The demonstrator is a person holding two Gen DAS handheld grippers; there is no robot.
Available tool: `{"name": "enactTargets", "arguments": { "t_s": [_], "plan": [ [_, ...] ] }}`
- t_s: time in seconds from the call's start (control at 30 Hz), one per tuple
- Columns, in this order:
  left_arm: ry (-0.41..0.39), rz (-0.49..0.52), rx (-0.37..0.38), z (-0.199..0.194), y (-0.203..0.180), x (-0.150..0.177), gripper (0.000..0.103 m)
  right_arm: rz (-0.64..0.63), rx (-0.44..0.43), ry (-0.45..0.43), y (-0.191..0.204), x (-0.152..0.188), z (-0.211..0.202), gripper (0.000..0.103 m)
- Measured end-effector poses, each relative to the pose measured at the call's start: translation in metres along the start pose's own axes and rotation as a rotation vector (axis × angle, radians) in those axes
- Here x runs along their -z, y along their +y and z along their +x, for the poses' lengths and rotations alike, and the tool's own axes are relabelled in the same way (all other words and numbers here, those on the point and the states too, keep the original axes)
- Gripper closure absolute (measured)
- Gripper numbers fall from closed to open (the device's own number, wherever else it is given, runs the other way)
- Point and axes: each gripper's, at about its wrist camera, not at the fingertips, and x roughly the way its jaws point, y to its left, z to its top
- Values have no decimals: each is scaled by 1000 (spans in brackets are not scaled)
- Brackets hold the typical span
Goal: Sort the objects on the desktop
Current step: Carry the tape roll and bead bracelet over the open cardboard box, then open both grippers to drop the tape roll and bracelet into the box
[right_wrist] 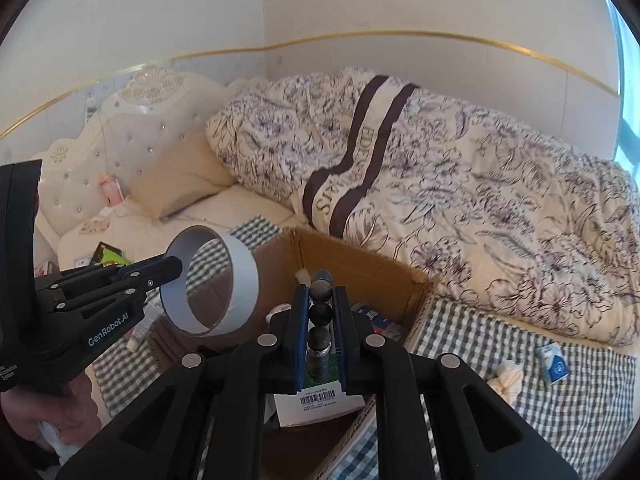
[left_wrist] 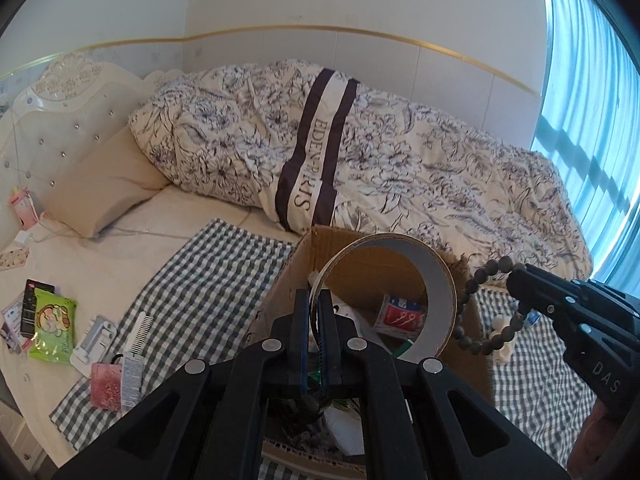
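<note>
My left gripper (left_wrist: 316,298) is shut on the rim of a wide tape roll (left_wrist: 436,280), which it holds upright over an open cardboard box (left_wrist: 296,280). The right gripper (left_wrist: 514,284) comes in from the right, shut on a dark bead bracelet (left_wrist: 466,300) that hangs beside the roll above the box's right wall. In the right wrist view, the bracelet beads (right_wrist: 321,314) sit clamped between my right gripper (right_wrist: 321,290) fingers. There the left gripper (right_wrist: 174,270) holds the tape roll (right_wrist: 244,280) at the left of the box (right_wrist: 360,264).
The box holds a white barcode carton (right_wrist: 320,404) and small packets. A checked cloth (left_wrist: 212,272) lies on the bed. A green packet (left_wrist: 52,328), white comb (left_wrist: 138,330) and pink packet (left_wrist: 105,386) lie to the left. A blue-white carton (right_wrist: 554,366) and tissue (right_wrist: 508,376) lie to the right.
</note>
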Motion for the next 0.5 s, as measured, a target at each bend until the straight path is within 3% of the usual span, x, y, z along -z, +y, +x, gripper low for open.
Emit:
{"name": "enactTargets", "arguments": {
  "t_s": [0.5],
  "plan": [
    [103, 9, 14, 61, -2, 20, 99, 24, -11, 101, -11, 23, 60, 92]
  ]
}}
